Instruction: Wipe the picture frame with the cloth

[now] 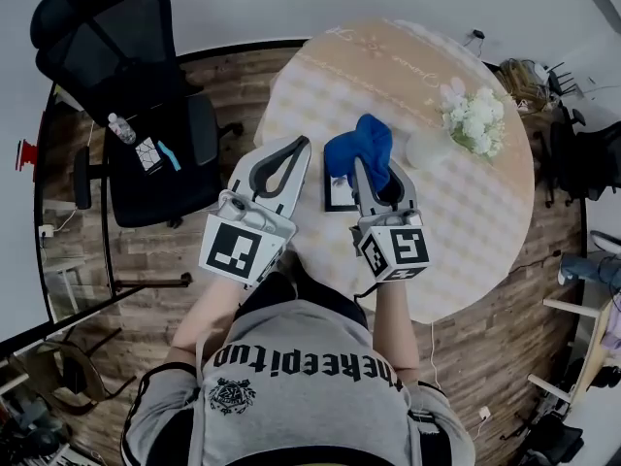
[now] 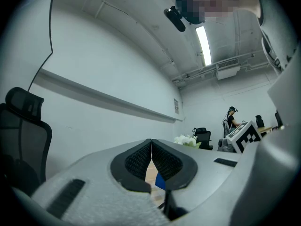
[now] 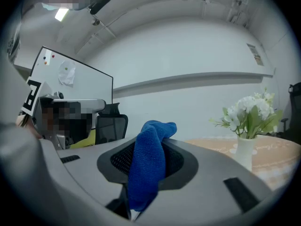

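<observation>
A blue cloth (image 1: 361, 148) hangs bunched from my right gripper (image 1: 369, 166), which is shut on it above the round table (image 1: 466, 221). In the right gripper view the cloth (image 3: 149, 161) drapes down between the two jaws and hides their tips. A small dark-edged picture frame (image 1: 337, 198) lies flat on the table just under and left of the cloth, partly hidden by the right gripper. My left gripper (image 1: 303, 145) is held beside it on the left, shut and empty. Its pads (image 2: 141, 159) meet at the tip in the left gripper view.
White flowers in a white vase (image 1: 473, 122) stand at the table's far right, and show as a vase (image 3: 244, 149) in the right gripper view. A black office chair (image 1: 146, 115) with small items on its seat stands left of the table on the wooden floor.
</observation>
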Tool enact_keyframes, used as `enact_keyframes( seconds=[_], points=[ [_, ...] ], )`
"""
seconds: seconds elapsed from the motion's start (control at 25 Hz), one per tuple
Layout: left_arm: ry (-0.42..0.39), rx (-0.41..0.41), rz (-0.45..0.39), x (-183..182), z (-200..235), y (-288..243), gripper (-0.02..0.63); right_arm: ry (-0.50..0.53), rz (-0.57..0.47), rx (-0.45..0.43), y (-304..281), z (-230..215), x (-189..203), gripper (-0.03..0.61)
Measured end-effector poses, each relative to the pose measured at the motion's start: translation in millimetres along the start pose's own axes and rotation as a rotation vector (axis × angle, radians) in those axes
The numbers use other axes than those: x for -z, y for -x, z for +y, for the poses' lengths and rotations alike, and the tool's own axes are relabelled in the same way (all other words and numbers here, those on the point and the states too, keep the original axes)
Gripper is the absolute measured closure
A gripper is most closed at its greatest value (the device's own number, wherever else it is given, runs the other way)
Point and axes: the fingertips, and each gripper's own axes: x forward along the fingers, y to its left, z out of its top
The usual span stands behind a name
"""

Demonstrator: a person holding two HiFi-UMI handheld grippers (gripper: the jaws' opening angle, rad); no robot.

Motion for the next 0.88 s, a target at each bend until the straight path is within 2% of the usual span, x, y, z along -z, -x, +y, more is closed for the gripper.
enact_keyframes(
  seconds=[0.4, 0.52, 0.88],
  points=[
    [0.03, -0.067, 0.077, 41, 22, -11, 0.595, -0.05, 0.151, -0.037, -33, -17, 57, 0.466],
    [0.028, -0.077, 0.065, 45, 25, -15, 0.595, -0.075, 0.191, -0.046, -38, -22, 76, 0.466],
    [0.08, -0.113, 0.141, 65, 29, -13, 0.595, -0.106, 0.35, -0.074, -49, -31, 133, 0.469]
  ],
)
